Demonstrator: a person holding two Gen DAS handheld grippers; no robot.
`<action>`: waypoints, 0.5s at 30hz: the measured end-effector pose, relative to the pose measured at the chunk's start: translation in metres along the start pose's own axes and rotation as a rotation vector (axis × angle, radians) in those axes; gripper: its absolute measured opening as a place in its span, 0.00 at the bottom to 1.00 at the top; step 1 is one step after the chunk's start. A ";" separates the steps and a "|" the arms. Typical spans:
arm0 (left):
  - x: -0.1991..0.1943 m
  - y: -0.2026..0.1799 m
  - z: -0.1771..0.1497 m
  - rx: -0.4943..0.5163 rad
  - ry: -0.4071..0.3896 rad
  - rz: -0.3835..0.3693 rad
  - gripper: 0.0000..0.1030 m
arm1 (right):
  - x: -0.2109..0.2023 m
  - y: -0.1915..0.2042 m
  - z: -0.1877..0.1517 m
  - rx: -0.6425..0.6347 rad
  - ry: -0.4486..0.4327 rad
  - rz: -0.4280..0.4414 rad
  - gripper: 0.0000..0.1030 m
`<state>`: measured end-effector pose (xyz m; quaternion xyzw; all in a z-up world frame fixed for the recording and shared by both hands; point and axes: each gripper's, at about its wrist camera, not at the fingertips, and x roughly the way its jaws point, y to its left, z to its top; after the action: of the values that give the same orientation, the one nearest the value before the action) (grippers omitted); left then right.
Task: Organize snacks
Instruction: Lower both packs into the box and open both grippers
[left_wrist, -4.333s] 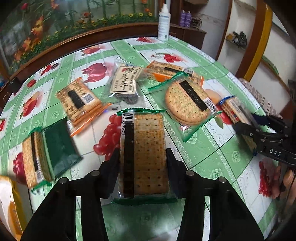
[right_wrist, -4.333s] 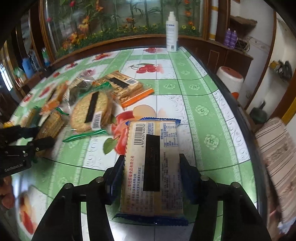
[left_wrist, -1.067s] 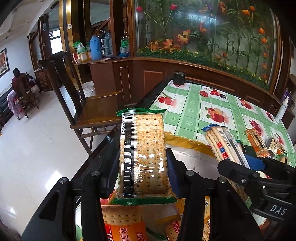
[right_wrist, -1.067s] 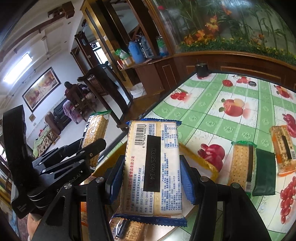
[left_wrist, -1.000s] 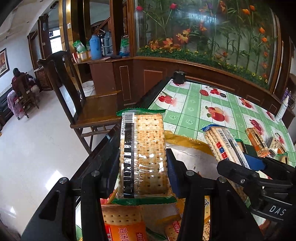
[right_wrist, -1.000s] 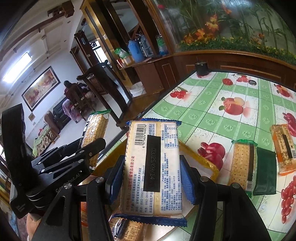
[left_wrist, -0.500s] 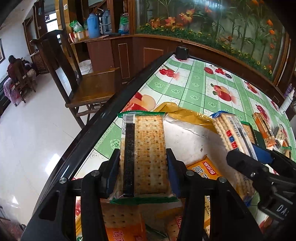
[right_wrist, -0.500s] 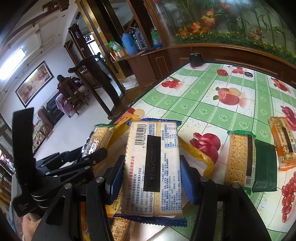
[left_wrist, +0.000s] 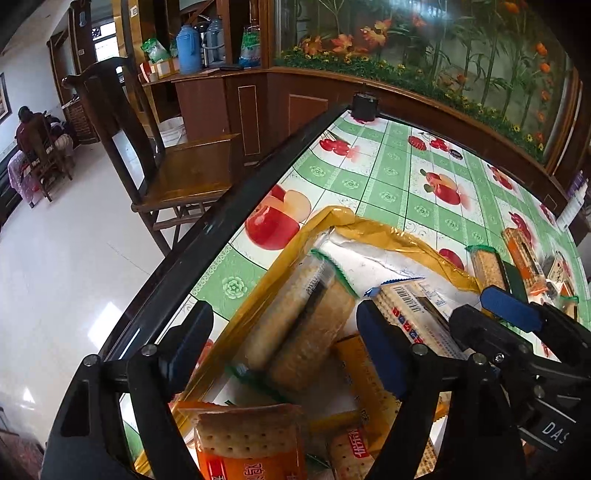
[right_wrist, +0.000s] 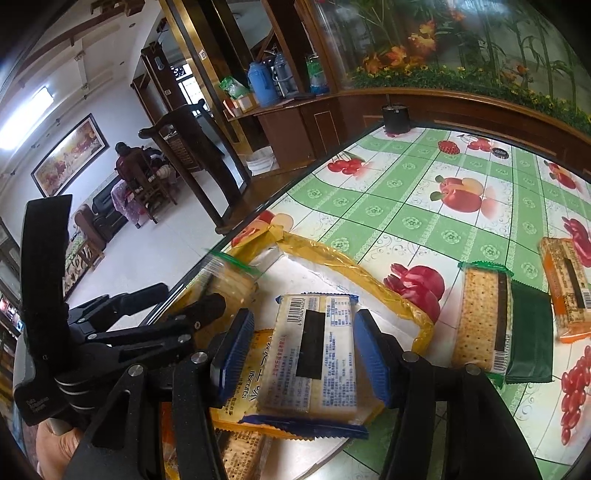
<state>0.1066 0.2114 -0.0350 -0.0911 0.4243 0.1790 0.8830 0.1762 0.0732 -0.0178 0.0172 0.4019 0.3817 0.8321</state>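
A yellow foil-lined bag (left_wrist: 391, 236) lies open near the table's corner and holds several cracker packs. My left gripper (left_wrist: 284, 343) is open above it. The green-edged cracker pack (left_wrist: 299, 328) lies loose in the bag between its fingers. My right gripper (right_wrist: 303, 354) is open too. The blue-edged biscuit pack (right_wrist: 314, 354) sits between its blue pads (right_wrist: 371, 358) on the packs in the bag (right_wrist: 369, 277), with gaps on both sides. The right gripper also shows in the left wrist view (left_wrist: 480, 314).
On the fruit-print tablecloth (right_wrist: 406, 206) right of the bag lie a green-wrapped cracker pack (right_wrist: 495, 325) and an orange pack (right_wrist: 565, 288). The table's dark edge (left_wrist: 221, 229) runs just left of the bag. A wooden chair (left_wrist: 173, 162) stands beyond it.
Both grippers have opened and let go of their packs. The green-edged pack dropped into the bag and tipped over. The blue-edged pack now rests on the packs inside.
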 end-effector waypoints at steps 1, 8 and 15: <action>0.000 0.000 0.001 -0.002 0.001 0.001 0.78 | -0.002 -0.001 0.000 0.001 -0.004 -0.002 0.57; -0.009 -0.006 0.001 -0.012 -0.017 -0.017 0.78 | -0.016 -0.011 -0.005 0.013 -0.020 -0.016 0.57; -0.027 -0.036 0.004 0.020 -0.052 -0.067 0.78 | -0.039 -0.034 -0.014 0.027 -0.035 -0.068 0.65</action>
<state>0.1079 0.1735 -0.0115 -0.0916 0.3995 0.1474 0.9001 0.1722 0.0198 -0.0129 0.0214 0.3925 0.3476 0.8513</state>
